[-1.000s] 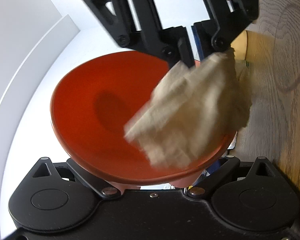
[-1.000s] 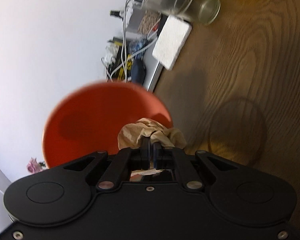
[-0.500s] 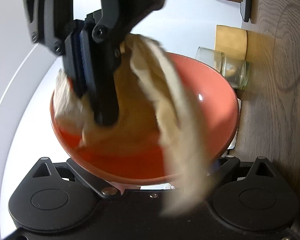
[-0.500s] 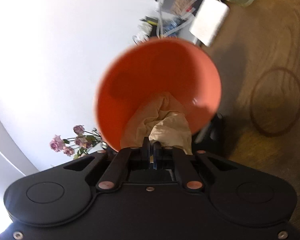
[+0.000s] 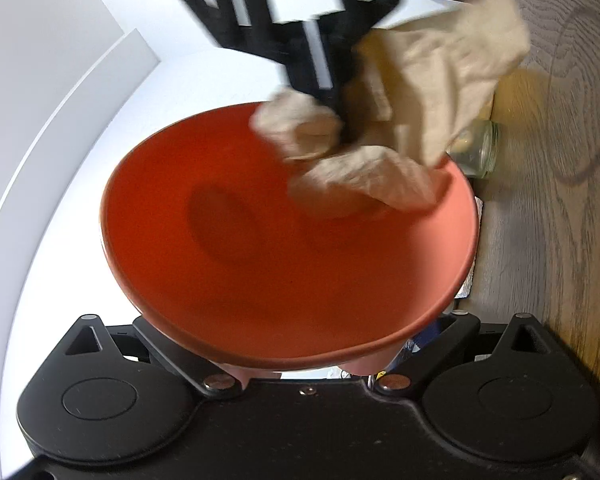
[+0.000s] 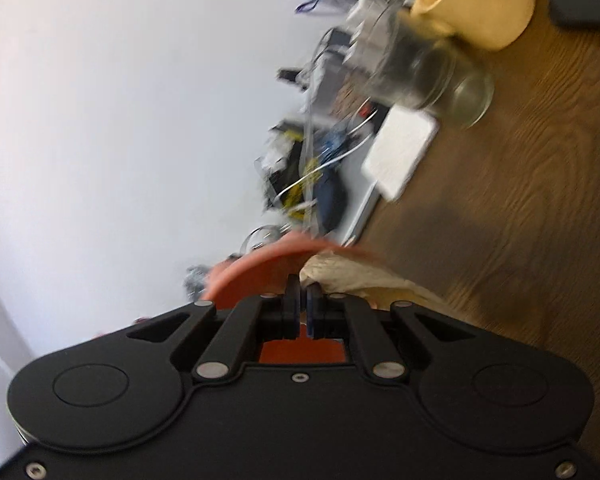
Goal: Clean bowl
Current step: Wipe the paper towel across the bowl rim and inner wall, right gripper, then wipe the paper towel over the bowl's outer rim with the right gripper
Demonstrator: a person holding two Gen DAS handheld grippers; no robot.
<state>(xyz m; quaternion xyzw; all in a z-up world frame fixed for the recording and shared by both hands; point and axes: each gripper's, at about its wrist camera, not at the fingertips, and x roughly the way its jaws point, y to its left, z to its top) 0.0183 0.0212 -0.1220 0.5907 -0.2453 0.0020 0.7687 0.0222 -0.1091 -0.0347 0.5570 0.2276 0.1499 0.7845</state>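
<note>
Right hand-held gripper (image 6: 303, 304) has its jaws pressed together on a crumpled beige cloth (image 5: 432, 92), which drapes over the far rim of the bowl (image 5: 284, 240). Left hand-held gripper (image 5: 300, 364) holds that bowl up off the tabletop (image 5: 572, 240), clamped on its near rim, though its fingertips are hidden beneath. Orange-red, wide and shallow, the bowl is tilted with its smooth, matte inside facing the left wrist camera; a darker round base shows at its middle. A glass jar (image 5: 478, 154) lies beyond.
</note>
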